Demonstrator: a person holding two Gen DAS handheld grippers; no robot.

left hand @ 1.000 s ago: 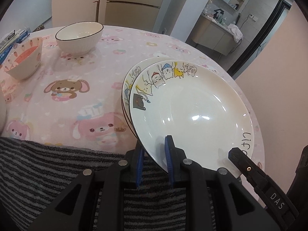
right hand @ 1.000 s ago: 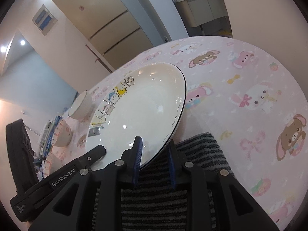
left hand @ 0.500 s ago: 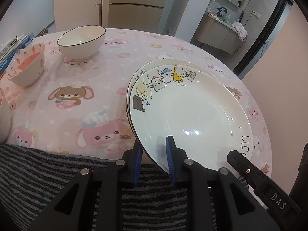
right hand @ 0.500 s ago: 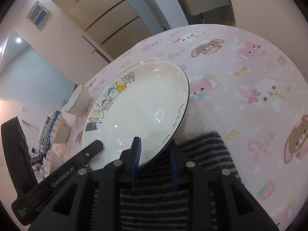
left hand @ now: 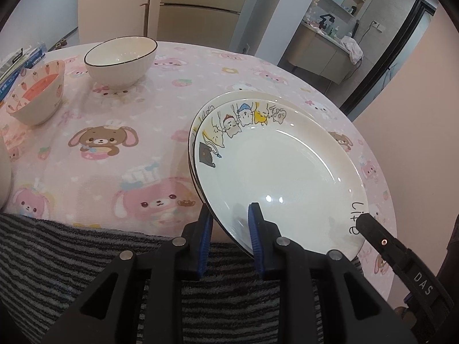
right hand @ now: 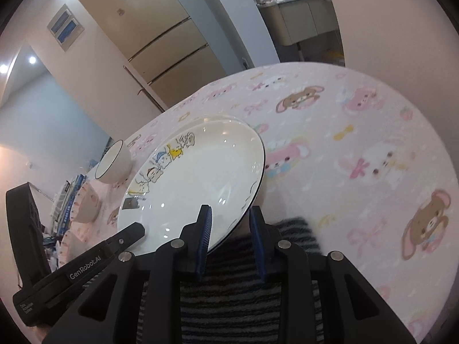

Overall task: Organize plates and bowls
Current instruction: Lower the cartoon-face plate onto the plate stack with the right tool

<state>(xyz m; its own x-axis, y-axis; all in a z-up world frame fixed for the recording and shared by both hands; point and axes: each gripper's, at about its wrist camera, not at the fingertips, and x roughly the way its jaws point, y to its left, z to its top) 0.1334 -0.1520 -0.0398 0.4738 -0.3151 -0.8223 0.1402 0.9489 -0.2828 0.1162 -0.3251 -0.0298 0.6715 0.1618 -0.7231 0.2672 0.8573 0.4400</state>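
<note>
1. We see a round table under a pink cartoon-animal tablecloth [left hand: 120, 154]; a striped towel [left hand: 57, 252] lies at its near edge. A tall cabinet [left hand: 198, 3] stands behind, and a vanity counter [left hand: 324, 57] sits through a doorway.
2. Two plates sit stacked at the near edge: the top plate [left hand: 281, 172], printed with cartoon cats, on the lower plate [left hand: 229, 97], slightly offset.
3. The left gripper [left hand: 229, 229] has the stack's near rim between its blue pads, pinching it. The right gripper [right hand: 231, 229] straddles the rim from the other side; its left pad touches the top face, and we cannot tell whether its right pad is in contact. Its jaws have just been closing.
4. A white bowl [left hand: 120, 60] with a dark rim and a strawberry bowl [left hand: 37, 94] stand far left, well apart from the plates. Books [left hand: 17, 66] lie at the left edge.
5. Open cloth lies between the plates and bowls, and to the right in the right wrist view.
6. Against a second earlier, the stack sits further onto the table, and the plates overlap more closely.
</note>
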